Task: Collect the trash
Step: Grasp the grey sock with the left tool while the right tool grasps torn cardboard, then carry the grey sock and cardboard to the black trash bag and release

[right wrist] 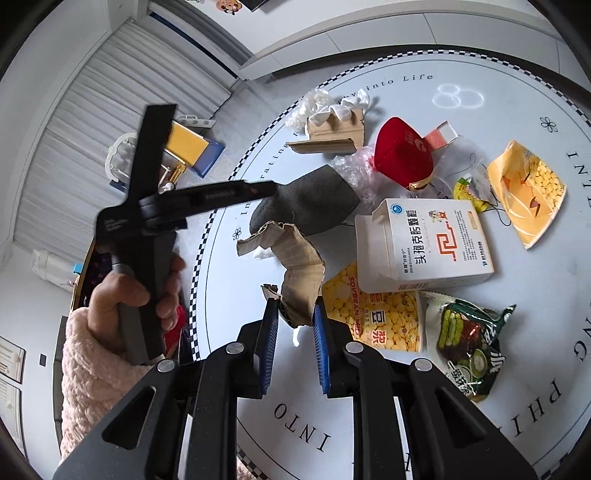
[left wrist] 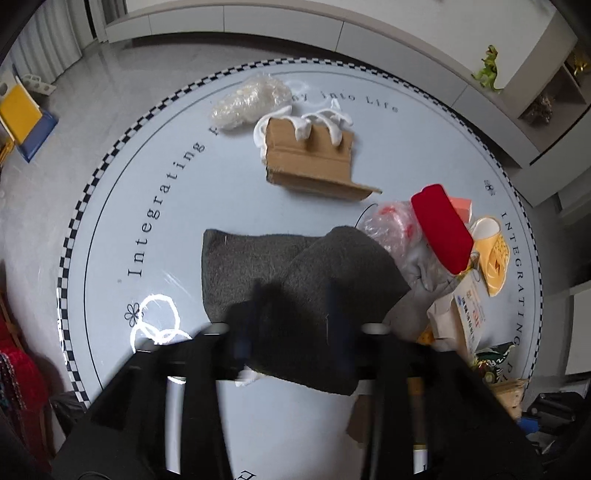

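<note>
My left gripper [left wrist: 295,325] is shut on a dark grey foam sheet [left wrist: 258,266] and holds it folded just above the round white table [left wrist: 147,184]; its fingers are blurred. The sheet shows in the right wrist view [right wrist: 314,206], with the left gripper's body [right wrist: 207,201] beside it. My right gripper [right wrist: 295,317] is shut on a torn strip of brown cardboard [right wrist: 295,258], held over the table's near left side. More trash lies on the table: a cardboard piece with white foam strips [left wrist: 310,155], a clear plastic bag [left wrist: 251,99], a red box [left wrist: 441,229].
A white medicine box [right wrist: 424,243], yellow snack bags [right wrist: 369,317], [right wrist: 528,192] and a green snack bag [right wrist: 469,339] lie on the table's right side. A yellow and blue box [left wrist: 22,118] sits on the floor at left. A white cabinet [left wrist: 369,29] runs behind the table.
</note>
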`<action>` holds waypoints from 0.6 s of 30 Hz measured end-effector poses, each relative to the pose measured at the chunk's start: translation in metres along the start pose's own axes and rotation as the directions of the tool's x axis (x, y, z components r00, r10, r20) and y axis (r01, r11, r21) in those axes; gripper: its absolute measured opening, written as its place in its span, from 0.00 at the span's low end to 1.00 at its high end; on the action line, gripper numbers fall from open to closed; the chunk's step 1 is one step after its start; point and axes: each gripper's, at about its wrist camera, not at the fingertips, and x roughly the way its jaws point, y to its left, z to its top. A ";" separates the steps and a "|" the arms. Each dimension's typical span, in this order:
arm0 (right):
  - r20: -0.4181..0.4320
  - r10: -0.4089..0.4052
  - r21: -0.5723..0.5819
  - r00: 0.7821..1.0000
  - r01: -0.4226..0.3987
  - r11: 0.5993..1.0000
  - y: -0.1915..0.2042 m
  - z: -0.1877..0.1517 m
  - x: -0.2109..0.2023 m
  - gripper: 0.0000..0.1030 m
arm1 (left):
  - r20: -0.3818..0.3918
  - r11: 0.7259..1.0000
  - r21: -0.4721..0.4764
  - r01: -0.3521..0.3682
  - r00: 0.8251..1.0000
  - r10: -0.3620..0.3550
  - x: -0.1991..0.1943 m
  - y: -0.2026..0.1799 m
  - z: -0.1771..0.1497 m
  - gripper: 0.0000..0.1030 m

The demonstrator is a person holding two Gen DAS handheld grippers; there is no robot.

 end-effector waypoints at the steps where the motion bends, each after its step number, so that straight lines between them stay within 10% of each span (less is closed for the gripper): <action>1: 0.002 -0.002 0.000 1.000 0.002 1.000 0.000 0.002 -0.003 0.20 | 0.018 1.000 0.012 -0.013 1.000 0.013 0.002 -0.002 -0.004 0.93; 4: 0.005 -0.008 0.005 1.000 0.008 1.000 0.000 0.002 -0.009 0.20 | 0.058 1.000 0.016 -0.024 0.998 0.023 0.008 -0.003 -0.005 0.92; 6: 0.008 -0.012 0.007 1.000 0.012 1.000 0.001 0.001 -0.012 0.20 | 0.036 1.000 -0.002 0.012 0.999 -0.011 0.014 -0.003 -0.004 0.37; 9: 0.015 -0.012 0.011 1.000 0.011 1.000 0.002 0.004 -0.013 0.20 | -0.008 1.000 -0.027 0.009 1.000 -0.010 0.026 0.001 -0.004 0.20; 18: 0.052 -0.029 -0.014 0.998 0.030 0.999 0.014 0.004 -0.031 0.20 | 0.135 0.987 -0.079 0.137 0.983 -0.125 -0.037 0.016 -0.007 0.07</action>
